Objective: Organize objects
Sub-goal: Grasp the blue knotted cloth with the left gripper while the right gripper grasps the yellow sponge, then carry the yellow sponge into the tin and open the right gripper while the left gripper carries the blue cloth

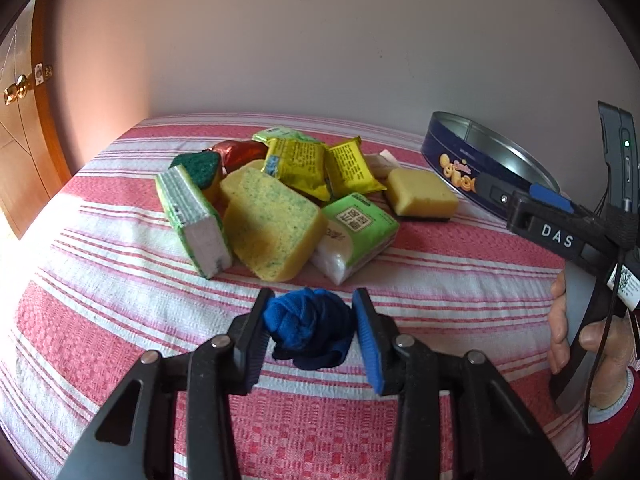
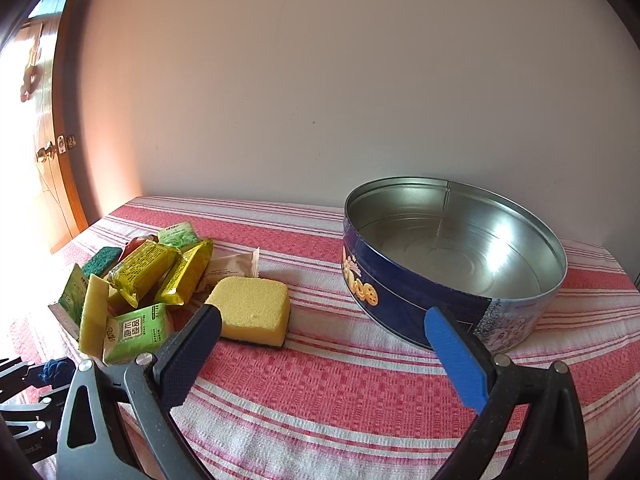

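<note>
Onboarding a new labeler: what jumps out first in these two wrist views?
The left gripper straddles a balled blue cloth at the near edge of the red-striped tablecloth, pads at its sides. Behind it sits a jumble of sponges and snack packets. To the right stands an empty round blue cookie tin, with the right gripper open in front of it, holding nothing.

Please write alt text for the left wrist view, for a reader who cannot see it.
The left gripper has a balled blue cloth between its pads on a red-and-white striped tablecloth. Behind it lies a pile of sponges and snack packets; an open blue tin and the hand-held right gripper sit at the right.
</note>
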